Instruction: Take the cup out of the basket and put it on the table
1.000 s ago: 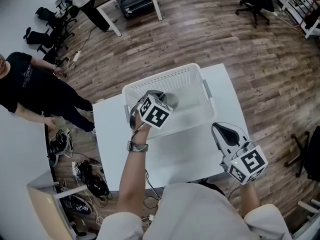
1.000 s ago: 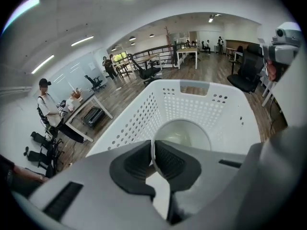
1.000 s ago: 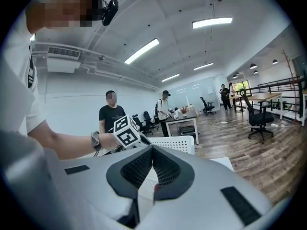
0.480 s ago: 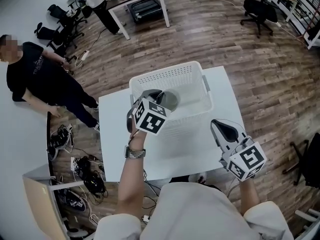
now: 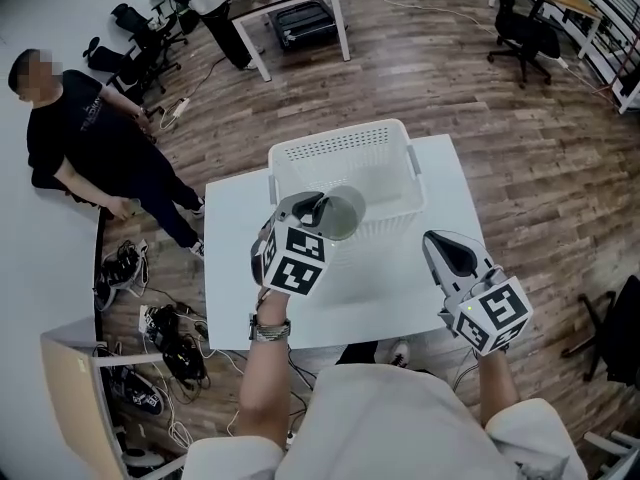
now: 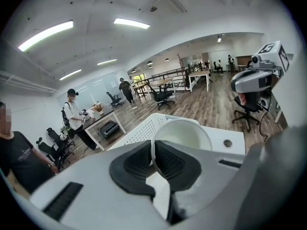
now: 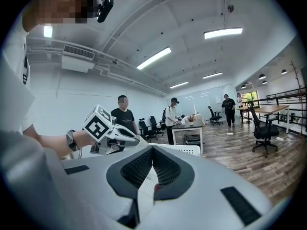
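Note:
A white cup (image 5: 342, 216) hangs tilted over the near wall of the white perforated basket (image 5: 340, 143), which stands on the white table (image 5: 232, 268). My left gripper (image 5: 318, 208) is shut on the cup's rim, one pad inside and one outside. In the left gripper view the cup (image 6: 184, 135) fills the space just past the left gripper (image 6: 152, 147), with the basket (image 6: 139, 131) behind it. My right gripper (image 5: 440, 243) hovers over the table's right front part, shut and holding nothing. In the right gripper view the right gripper (image 7: 152, 153) has its pads together.
The basket takes up the far half of the small table, whose right edge has a round cable hole (image 6: 227, 143). A person in black (image 5: 90, 138) stands on the wood floor to the left. Cables and shoes (image 5: 165, 333) lie beside the table. Office chairs (image 5: 520, 13) stand far off.
My left gripper has risen with the cup out of the basket's inside and come nearer, over the basket's near wall. The right gripper has lifted slightly.

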Demonstrator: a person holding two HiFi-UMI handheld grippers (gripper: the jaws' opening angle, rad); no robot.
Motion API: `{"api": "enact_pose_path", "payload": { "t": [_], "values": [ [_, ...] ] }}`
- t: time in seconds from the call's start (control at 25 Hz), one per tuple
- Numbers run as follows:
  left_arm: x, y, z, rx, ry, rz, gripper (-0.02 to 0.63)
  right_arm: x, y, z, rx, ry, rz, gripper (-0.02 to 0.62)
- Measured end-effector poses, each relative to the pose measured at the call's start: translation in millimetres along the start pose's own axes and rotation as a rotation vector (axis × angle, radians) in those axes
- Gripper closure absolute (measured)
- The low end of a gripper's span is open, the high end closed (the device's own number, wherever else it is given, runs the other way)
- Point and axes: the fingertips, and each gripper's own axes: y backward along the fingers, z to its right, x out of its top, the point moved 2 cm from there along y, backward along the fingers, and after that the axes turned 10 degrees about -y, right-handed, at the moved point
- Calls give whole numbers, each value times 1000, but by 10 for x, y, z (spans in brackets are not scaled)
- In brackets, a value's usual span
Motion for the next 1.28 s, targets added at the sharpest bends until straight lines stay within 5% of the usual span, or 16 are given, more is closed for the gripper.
{"api": "enact_pose_path", "payload": {
  "t": [1.28],
  "values": [
    [4, 1472, 622, 120, 156, 180, 577, 93, 301, -344, 40, 117, -15, 580]
  ]
}}
